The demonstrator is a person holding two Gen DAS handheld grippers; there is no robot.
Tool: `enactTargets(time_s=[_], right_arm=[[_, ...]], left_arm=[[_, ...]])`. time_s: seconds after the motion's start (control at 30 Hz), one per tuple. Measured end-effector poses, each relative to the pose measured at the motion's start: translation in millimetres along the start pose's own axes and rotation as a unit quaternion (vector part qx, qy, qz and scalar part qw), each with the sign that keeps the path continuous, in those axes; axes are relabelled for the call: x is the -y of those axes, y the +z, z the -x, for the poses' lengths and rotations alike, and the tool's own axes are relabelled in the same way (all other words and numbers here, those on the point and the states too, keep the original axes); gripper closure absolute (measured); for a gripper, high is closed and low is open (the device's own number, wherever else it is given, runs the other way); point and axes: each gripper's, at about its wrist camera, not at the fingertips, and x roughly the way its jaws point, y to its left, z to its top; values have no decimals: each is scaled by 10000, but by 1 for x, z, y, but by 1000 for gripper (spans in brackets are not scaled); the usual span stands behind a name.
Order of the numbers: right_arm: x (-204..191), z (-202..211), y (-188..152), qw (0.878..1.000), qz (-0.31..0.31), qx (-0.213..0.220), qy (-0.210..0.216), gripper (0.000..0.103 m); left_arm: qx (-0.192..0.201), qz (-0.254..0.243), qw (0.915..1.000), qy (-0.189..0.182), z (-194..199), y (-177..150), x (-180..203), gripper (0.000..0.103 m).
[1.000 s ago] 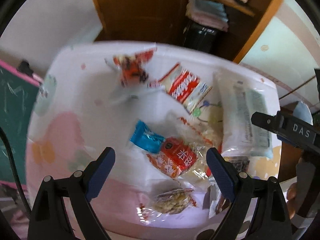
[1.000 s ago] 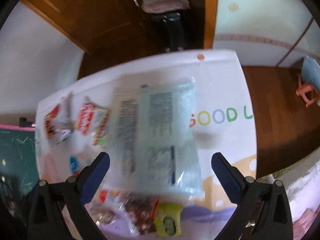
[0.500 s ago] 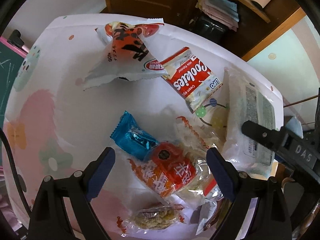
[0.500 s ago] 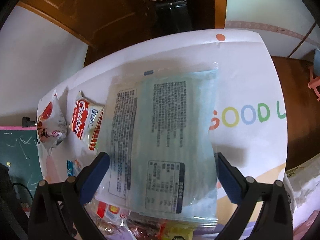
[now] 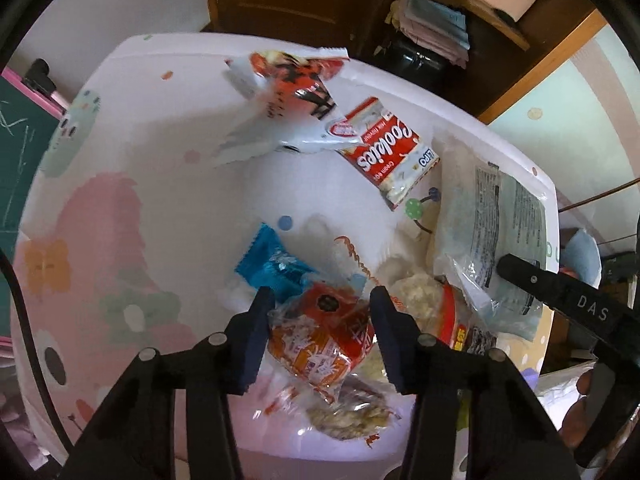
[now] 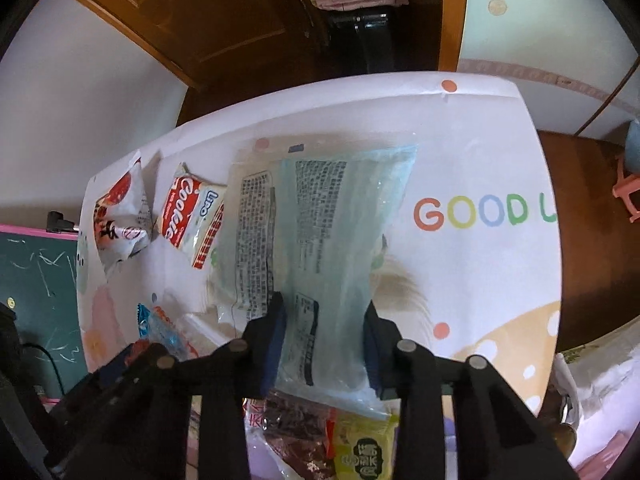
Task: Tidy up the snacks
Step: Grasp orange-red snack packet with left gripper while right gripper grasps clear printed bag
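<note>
Snack packets lie on a white cartoon-print table (image 5: 160, 168). My left gripper (image 5: 320, 320) has closed around an orange-red snack packet (image 5: 320, 340) in the pile at the near edge. A blue packet (image 5: 272, 264) lies just beyond it. My right gripper (image 6: 324, 332) has closed around the near end of a large pale-blue clear bag (image 6: 320, 220), also seen in the left wrist view (image 5: 488, 232). A red Cookies packet (image 5: 388, 152) and a white-orange chip bag (image 5: 288, 96) lie farther back.
More small packets sit at the near edge: a clear one with beige snacks (image 5: 348, 416), a dark one (image 6: 300, 428) and a yellow one (image 6: 364, 452). A green chalkboard (image 6: 36, 292) stands left of the table. Wooden floor (image 6: 580, 240) lies to the right.
Both grippers have gone from wide open to closed: the left on the orange-red packet, the right on the pale-blue bag. Both moved in lower toward the table.
</note>
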Motion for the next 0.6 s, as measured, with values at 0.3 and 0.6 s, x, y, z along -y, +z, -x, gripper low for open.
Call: enactTargets(time_s=[0.3,0.6], right_arm=[[-8,44,-21,9991,-112,396,136,73],[-28,108,-59,9953,-134,875,393,73]], left_arm=[[403,-343,9986,44,51,-9,-9,59],[770,-899,9929,-97,128,-39,-34,59]])
